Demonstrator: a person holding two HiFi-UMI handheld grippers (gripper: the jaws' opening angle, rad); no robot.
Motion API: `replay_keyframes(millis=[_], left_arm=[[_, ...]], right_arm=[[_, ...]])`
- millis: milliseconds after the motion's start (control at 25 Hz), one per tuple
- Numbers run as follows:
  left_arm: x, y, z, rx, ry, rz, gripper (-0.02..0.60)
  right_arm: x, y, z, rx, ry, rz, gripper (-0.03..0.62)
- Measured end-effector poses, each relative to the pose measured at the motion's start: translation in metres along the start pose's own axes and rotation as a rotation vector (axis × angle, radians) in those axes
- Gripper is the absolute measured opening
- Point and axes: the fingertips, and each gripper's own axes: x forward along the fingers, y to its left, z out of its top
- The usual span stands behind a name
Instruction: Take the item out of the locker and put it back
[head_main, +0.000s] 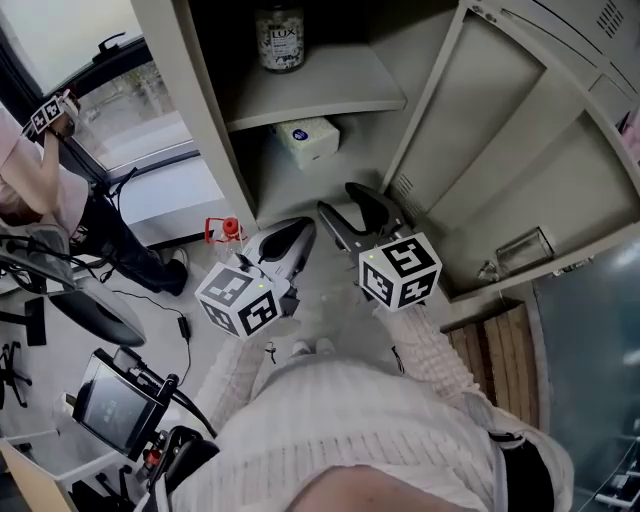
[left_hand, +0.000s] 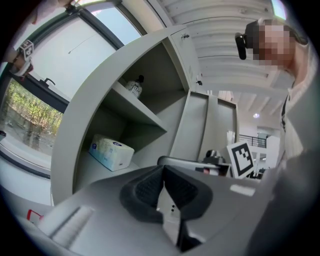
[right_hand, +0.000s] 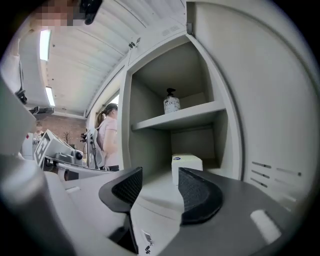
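My right tool (right_hand: 157, 182) stands spread, nothing between its pads, facing the tissue pack (right_hand: 186, 165) on the lower shelf (head_main: 300, 185) of the locker (head_main: 190, 100) (a bottle (head_main: 279, 38) stands on the shelf above). My left tool (left_hand: 164, 175) is pressed together, empty.

Above the shelf (head_main: 330, 92), the bottle (head_main: 279, 40) is running off the head view's top edge, losing its cap. Below the shelf, the tissue pack (head_main: 308, 140) is sitting partly behind the shelf's lip, its print showing too small to read.
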Motion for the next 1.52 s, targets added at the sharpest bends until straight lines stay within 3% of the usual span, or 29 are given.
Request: replay_keyframes(millis=[280,960,1520], left_arm=[[-0.002,-0.013,-0.007,0.007,0.009,-0.002,0.008],[-0.001,-0.017,-0.009,-0.001,0.008,0.004,0.008],[0.003,-0.029,-0.016,0.001,0.018,-0.025,0.008]], right_arm=[[-0.027,0.002,-0.008,0.074,-0.072,-0.046,0.001],[-0.022,0.013,-0.031,0.062,0.015,0.016,-0.002],[-0.031,0.010,-0.025,0.046,-0.007,-0.003,-0.002]])
